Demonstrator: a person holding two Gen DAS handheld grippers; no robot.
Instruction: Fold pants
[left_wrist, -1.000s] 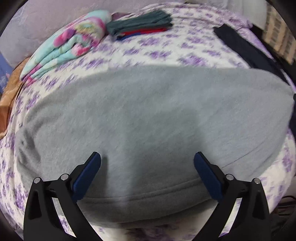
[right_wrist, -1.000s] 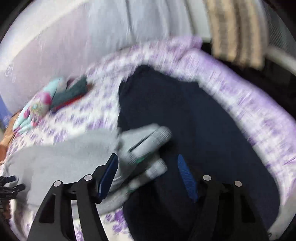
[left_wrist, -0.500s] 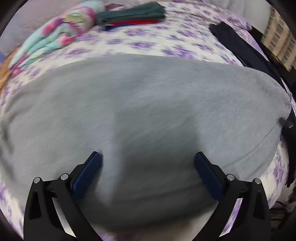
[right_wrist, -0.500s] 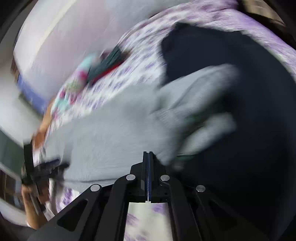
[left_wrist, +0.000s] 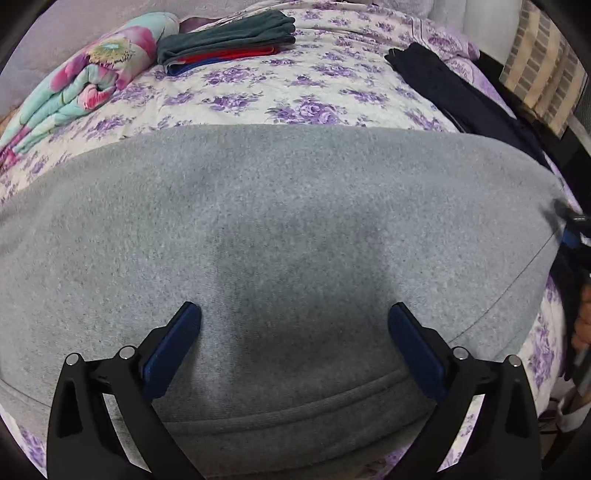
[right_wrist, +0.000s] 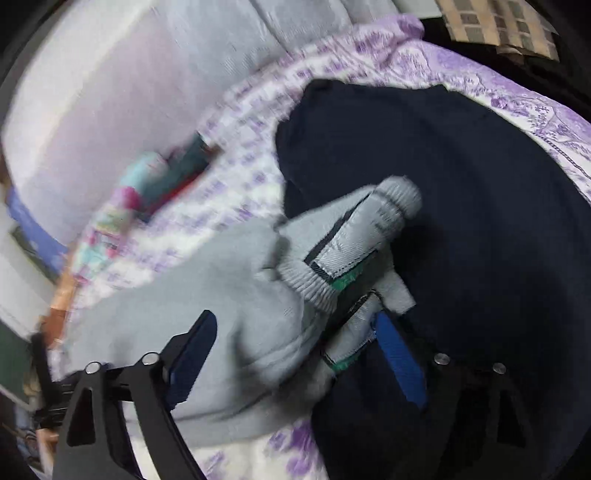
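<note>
Grey fleece pants (left_wrist: 288, 236) lie flat across the flowered bed, filling the left wrist view. My left gripper (left_wrist: 293, 332) is open and empty just above the cloth near its front hem. In the right wrist view the pants' ribbed cuffs (right_wrist: 354, 251) with grey and green tape lie bunched, partly over a dark navy garment (right_wrist: 480, 184). My right gripper (right_wrist: 295, 343) is open, its fingers on either side of the grey cloth behind the cuffs. The view is blurred.
A rolled flowered blanket (left_wrist: 85, 81) and a stack of folded green, red and blue clothes (left_wrist: 229, 40) lie at the far side of the bed (left_wrist: 295, 92). The navy garment (left_wrist: 461, 92) lies at the right. A white padded headboard (right_wrist: 129, 92) stands behind.
My right gripper was shut half a second ago and is now open around the cuff end. The left gripper shifted slightly over the pants and stayed open.
</note>
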